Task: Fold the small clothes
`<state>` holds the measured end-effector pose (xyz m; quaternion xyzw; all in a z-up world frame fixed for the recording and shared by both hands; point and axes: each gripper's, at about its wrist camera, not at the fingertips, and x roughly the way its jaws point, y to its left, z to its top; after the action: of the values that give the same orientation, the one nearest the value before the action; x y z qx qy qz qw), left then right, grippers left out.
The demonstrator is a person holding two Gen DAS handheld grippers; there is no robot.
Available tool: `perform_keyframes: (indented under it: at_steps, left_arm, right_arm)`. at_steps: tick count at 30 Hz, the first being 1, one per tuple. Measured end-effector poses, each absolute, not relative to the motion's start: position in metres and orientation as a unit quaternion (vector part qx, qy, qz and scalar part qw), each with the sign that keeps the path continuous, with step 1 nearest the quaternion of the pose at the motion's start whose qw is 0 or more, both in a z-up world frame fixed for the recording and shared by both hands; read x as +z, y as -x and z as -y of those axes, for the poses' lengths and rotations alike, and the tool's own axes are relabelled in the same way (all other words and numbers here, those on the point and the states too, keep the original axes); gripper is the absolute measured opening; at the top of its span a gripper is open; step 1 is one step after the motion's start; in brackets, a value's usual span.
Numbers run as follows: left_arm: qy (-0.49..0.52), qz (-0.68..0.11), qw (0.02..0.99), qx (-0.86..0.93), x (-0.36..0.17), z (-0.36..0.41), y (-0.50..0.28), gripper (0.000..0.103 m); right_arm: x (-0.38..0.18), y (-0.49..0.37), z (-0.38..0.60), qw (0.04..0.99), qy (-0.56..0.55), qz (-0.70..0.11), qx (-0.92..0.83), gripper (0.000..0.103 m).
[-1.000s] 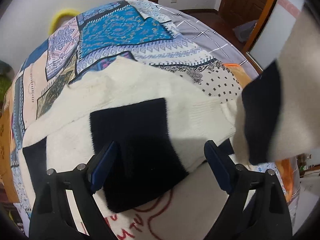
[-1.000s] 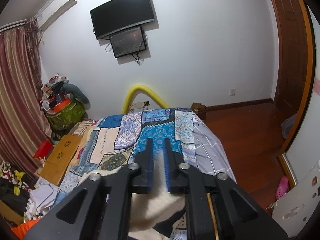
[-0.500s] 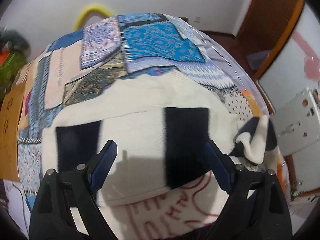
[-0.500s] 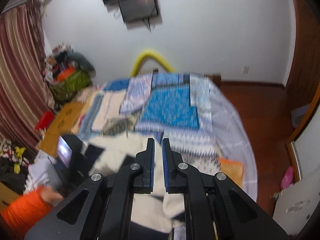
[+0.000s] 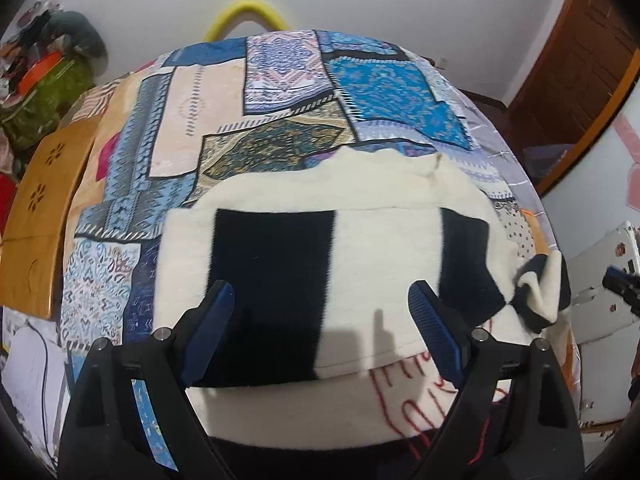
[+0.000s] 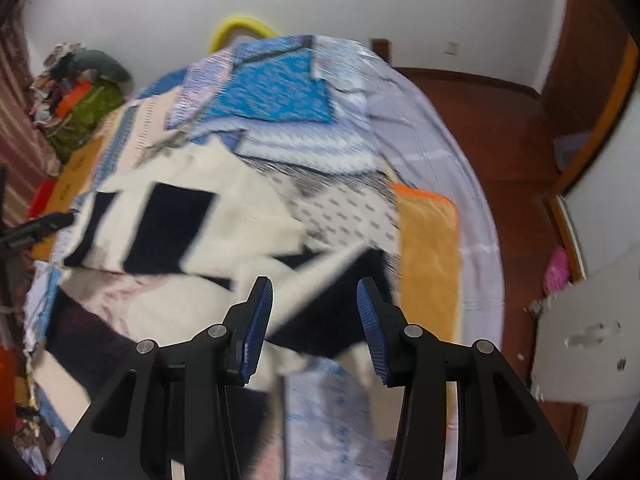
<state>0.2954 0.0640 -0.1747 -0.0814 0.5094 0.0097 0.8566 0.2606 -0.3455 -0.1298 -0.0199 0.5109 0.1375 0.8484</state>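
Lying flat across the patchwork bedspread (image 5: 280,92): a cream-and-black sweater (image 5: 384,240), one part already folded over the rest, its wide black block sitting directly ahead of and between the jaws. Hovering just above it, left gripper (image 5: 320,312), jaws spread wide and holding nothing, blue pads (image 5: 434,330) flanking the black block and casting shadows on the cloth. Showing just beyond the right-hand jaw, red stitched lettering (image 5: 416,404) on the lower cream layer. Bunching up past that same jaw, near the bed's edge, a loose cream-and-black sleeve end (image 5: 538,294).

Hanging over the near corner of the same sweater (image 6: 188,216), right gripper (image 6: 316,312), jaws parted and gripping nothing, dark fabric lying between and ahead of them. Blurring heavily throughout this view. Sitting beyond the right-hand jaw, an orange cloth (image 6: 430,248) on the bed. Peeking over the bed's far end, a yellow tube (image 6: 240,26) against the wall.
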Motion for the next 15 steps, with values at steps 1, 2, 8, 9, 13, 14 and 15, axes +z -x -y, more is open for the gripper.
perform_keyframes:
  at_steps: [1, 2, 8, 9, 13, 14, 15]
  left_arm:
    - [0.085, -0.512, 0.855, 0.012, -0.177, -0.066, -0.295, 0.089]
    - [0.091, -0.514, 0.853, 0.013, -0.179, -0.067, -0.295, 0.089]
    - [0.094, -0.512, 0.854, 0.018, -0.18, -0.068, -0.29, 0.089]
    - [0.09, -0.511, 0.854, 0.02, -0.179, -0.068, -0.29, 0.089]
    - [0.088, -0.51, 0.855, 0.023, -0.177, -0.07, -0.287, 0.089]
    - [0.092, -0.51, 0.855, 0.025, -0.177, -0.071, -0.286, 0.089]
    - [0.094, -0.51, 0.855, 0.026, -0.176, -0.071, -0.285, 0.089]
  right_arm:
    - [-0.135, -0.258, 0.352, 0.847, 0.02, -0.515, 0.131, 0.041]
    - [-0.14, -0.256, 0.358, 0.845, 0.017, -0.52, 0.125, 0.041]
    - [-0.185, -0.237, 0.39, 0.828, -0.02, -0.553, 0.092, 0.041]
    - [-0.195, -0.233, 0.397, 0.822, -0.029, -0.563, 0.088, 0.041]
    - [-0.224, -0.222, 0.418, 0.804, -0.074, -0.586, 0.071, 0.041]
    - [-0.232, -0.219, 0.424, 0.798, -0.087, -0.592, 0.067, 0.041]
    - [-0.238, -0.217, 0.427, 0.794, -0.091, -0.598, 0.061, 0.041]
